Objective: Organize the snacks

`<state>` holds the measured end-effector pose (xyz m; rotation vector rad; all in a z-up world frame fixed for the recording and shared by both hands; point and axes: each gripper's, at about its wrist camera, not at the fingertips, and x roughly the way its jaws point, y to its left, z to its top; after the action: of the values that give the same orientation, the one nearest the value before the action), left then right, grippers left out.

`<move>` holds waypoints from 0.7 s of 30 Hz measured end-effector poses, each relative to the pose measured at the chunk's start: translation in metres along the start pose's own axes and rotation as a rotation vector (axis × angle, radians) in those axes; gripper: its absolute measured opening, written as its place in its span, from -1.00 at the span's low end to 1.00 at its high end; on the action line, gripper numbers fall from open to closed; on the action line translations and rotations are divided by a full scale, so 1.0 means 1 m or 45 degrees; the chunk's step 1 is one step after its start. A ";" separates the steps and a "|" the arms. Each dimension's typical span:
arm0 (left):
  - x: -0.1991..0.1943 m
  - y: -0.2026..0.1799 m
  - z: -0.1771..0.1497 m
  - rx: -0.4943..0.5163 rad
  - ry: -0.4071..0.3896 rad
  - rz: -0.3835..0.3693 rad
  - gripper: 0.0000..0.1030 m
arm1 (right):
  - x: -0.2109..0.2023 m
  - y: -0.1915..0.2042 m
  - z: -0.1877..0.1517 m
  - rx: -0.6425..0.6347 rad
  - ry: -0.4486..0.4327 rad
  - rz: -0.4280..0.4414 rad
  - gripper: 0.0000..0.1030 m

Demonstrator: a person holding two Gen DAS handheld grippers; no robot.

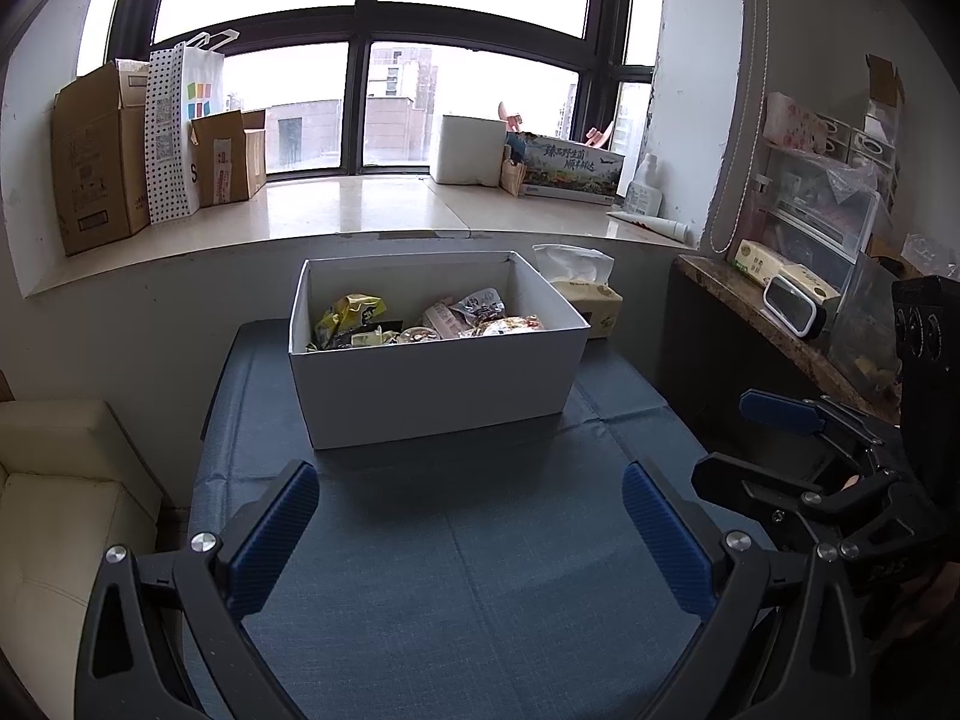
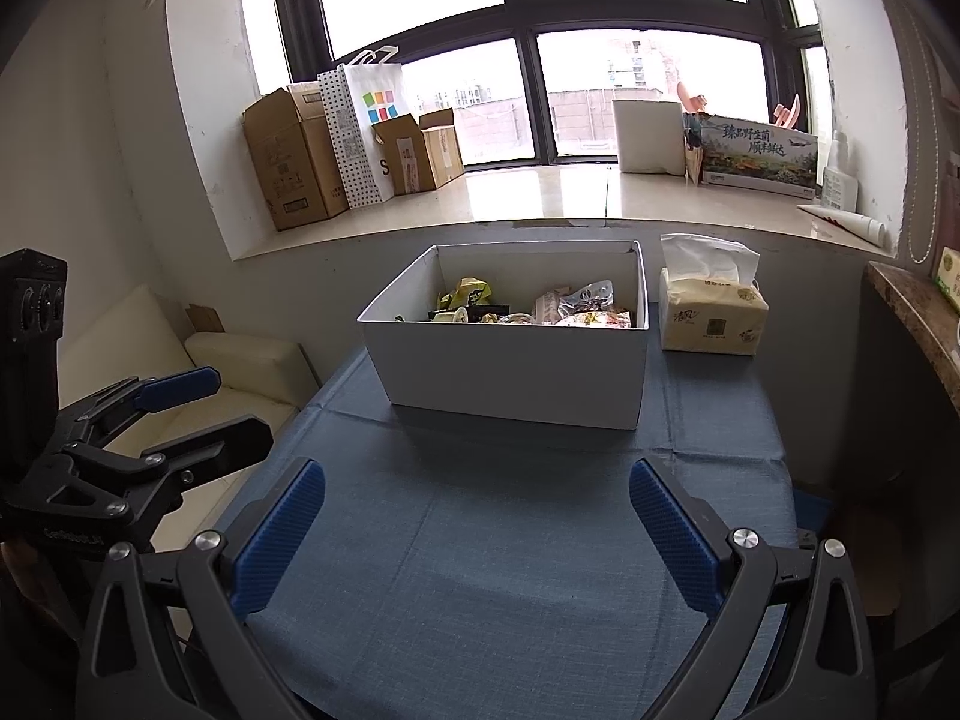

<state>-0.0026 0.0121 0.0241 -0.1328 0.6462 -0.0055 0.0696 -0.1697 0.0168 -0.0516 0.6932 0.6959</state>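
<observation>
A white open box (image 1: 432,384) (image 2: 516,378) stands at the far side of the blue-clothed table (image 1: 468,570) (image 2: 480,570). Several snack packets (image 1: 432,321) (image 2: 540,309) lie inside it, one yellow (image 1: 351,312). My left gripper (image 1: 471,516) is open and empty over the near half of the table, well short of the box. My right gripper (image 2: 477,510) is open and empty there too. Each gripper shows at the edge of the other's view, the right gripper (image 1: 756,438) and the left gripper (image 2: 234,402).
A tissue pack (image 1: 585,291) (image 2: 711,312) sits right of the box. A cream sofa (image 1: 60,510) (image 2: 228,372) is left of the table. A stone shelf (image 1: 780,324) with containers is on the right. Cardboard boxes and bags (image 1: 150,144) line the windowsill.
</observation>
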 end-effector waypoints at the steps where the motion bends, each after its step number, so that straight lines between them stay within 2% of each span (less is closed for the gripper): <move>1: 0.000 0.000 0.000 0.000 0.001 -0.001 1.00 | 0.000 0.000 0.000 0.003 0.000 0.000 1.00; 21: -0.003 0.004 -0.001 -0.023 -0.024 -0.007 1.00 | 0.001 -0.001 0.000 0.010 0.004 0.001 1.00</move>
<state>-0.0061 0.0160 0.0249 -0.1517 0.6272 -0.0037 0.0707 -0.1706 0.0158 -0.0453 0.6993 0.6942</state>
